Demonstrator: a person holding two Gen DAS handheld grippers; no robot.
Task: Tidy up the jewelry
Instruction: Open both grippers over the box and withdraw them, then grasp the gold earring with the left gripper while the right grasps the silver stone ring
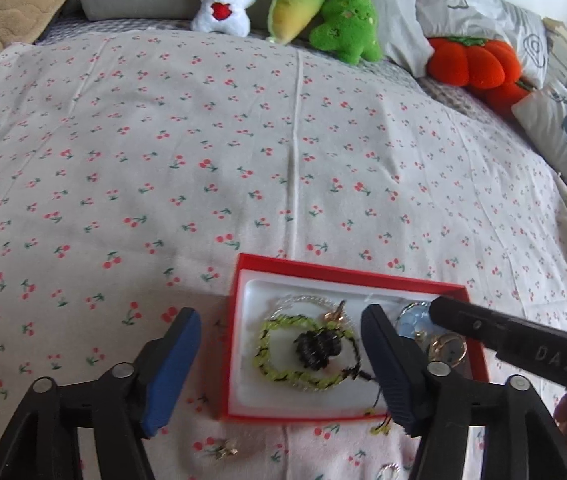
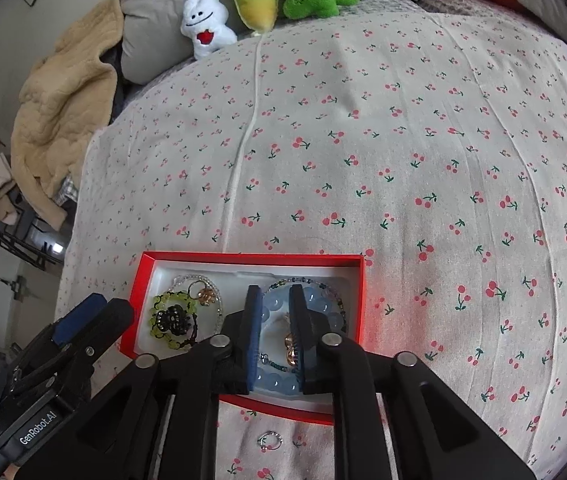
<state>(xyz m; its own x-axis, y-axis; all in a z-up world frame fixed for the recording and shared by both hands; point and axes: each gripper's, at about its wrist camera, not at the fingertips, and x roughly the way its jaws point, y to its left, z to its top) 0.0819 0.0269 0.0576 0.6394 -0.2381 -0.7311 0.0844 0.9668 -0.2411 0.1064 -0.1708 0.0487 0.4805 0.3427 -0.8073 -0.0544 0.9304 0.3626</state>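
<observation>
Bedspread (image 1: 243,140) with cherry print carries red jewelry box (image 2: 251,257). Right gripper (image 2: 276,300) hides part of blue bead bracelet (image 2: 271,386); jaws partly apart inside box, whether they pinch gold piece (image 2: 290,350) unclear. Left gripper (image 1: 283,320) wide open, empty, straddling box's left wall. Green-black bracelet (image 1: 303,354) in left compartment. Small ring (image 2: 269,440) on bed, blurry.

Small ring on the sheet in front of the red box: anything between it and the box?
Nothing visible. The small ring lies on bare sheet just outside the red box near wall; only that low wall separates it from the tray.
</observation>
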